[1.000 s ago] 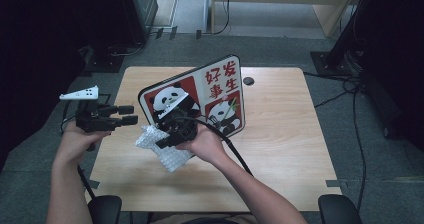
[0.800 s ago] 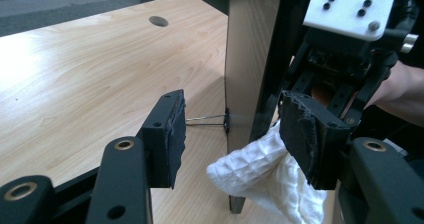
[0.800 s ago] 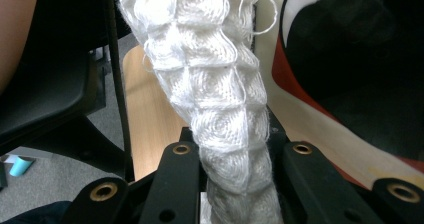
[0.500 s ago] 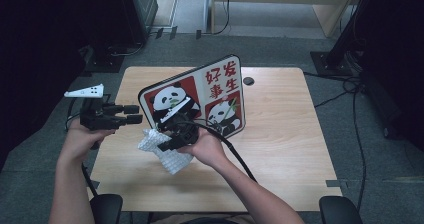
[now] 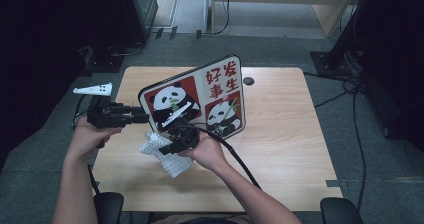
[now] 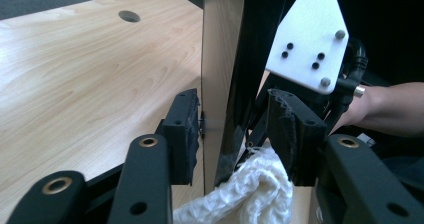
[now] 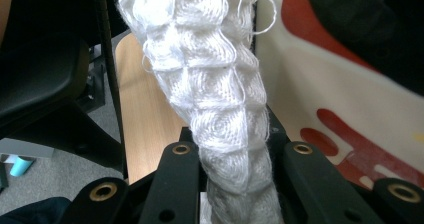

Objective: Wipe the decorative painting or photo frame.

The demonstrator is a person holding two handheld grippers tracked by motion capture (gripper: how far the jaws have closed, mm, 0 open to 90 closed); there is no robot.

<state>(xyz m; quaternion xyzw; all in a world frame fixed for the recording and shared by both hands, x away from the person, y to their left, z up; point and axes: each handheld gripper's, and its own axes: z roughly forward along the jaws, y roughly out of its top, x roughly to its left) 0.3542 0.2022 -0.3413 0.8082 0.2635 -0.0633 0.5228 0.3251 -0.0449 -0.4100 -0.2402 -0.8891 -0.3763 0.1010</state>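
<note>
The left gripper [image 6: 232, 134] is closing, jaws still apart around the panda board's [image 5: 200, 101] edge; the right gripper [image 7: 235, 184] is pinching a white cloth [image 7: 210, 99]. Mistimed wiping could be tipping the unclamped board.

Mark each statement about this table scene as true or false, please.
1. The right gripper holds a white cloth. True.
2. The panda board lies flat on the table. False: it stands tilted up on its edge.
3. The left gripper has the board's edge between its jaws. True; the jaws have just been closing and the pads do not yet press it.
4. The cloth is red. False: it is white, with a knitted waffle texture.
5. The table is wooden with a round hole. True.
</note>
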